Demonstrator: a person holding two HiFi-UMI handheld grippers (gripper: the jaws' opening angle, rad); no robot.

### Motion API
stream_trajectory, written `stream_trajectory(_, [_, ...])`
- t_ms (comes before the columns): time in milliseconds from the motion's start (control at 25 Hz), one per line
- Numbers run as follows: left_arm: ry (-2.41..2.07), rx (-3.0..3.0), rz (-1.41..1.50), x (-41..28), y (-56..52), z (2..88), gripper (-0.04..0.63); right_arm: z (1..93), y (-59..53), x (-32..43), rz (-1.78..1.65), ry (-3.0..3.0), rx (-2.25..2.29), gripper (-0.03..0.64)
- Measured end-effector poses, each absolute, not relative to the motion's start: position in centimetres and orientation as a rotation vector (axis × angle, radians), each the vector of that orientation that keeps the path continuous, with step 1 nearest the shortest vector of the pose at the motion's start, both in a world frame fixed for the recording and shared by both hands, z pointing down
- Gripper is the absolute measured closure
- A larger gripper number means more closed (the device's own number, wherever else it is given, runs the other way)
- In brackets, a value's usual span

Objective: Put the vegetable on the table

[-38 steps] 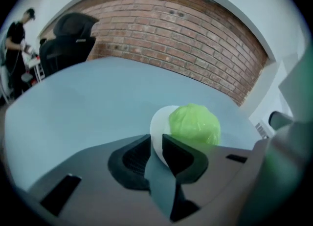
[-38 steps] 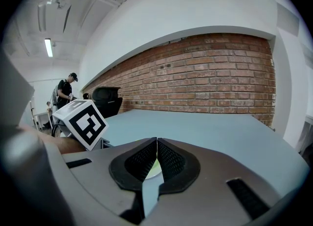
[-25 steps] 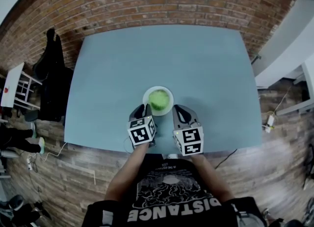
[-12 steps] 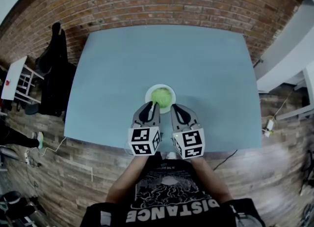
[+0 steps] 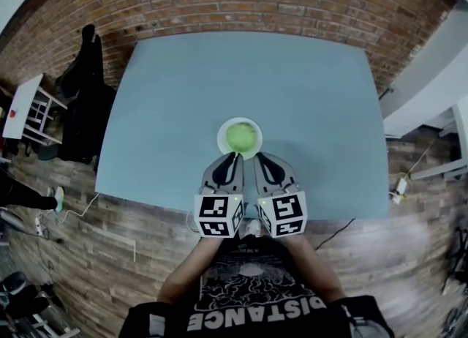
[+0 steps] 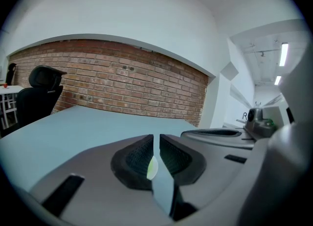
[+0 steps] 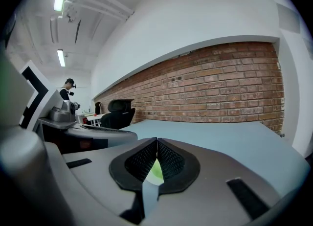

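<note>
A round green vegetable (image 5: 241,137) lies in a small white bowl (image 5: 225,128) near the middle of the blue-grey table (image 5: 183,95). My left gripper (image 5: 233,156) and right gripper (image 5: 257,156) lie side by side just on the near side of the bowl, both pointing at it. Both are shut with nothing between the jaws. In the left gripper view the left gripper (image 6: 156,137) shows only a thin slit, with a sliver of the green vegetable (image 6: 152,167) behind it. In the right gripper view the right gripper (image 7: 156,141) has its tips closed, with the vegetable (image 7: 156,171) glimpsed beyond.
A black office chair (image 5: 82,113) stands left of the table, with a small white side table (image 5: 20,113) further left. A brick wall (image 6: 122,80) runs behind the table's far edge. A person (image 7: 66,89) stands far off in the room.
My left gripper has swung rightward from beside the bowl's left rim to lie parallel with the right gripper, just short of the bowl. The vegetable stays in the bowl.
</note>
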State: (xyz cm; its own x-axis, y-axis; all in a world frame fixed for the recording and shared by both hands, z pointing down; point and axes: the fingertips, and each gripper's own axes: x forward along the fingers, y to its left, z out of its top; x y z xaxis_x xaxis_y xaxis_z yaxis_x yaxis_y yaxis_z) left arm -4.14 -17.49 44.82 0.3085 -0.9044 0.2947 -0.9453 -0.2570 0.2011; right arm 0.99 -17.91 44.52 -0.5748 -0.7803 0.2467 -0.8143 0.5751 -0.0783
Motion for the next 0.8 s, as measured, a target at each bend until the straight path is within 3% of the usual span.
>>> stream_trajectory(800, [-1.626,2.278,0.202,-5.3,-14.3,43.1,0.554,42.7,-15.1,-1.5,0.277,-2.641,1.33,0.609])
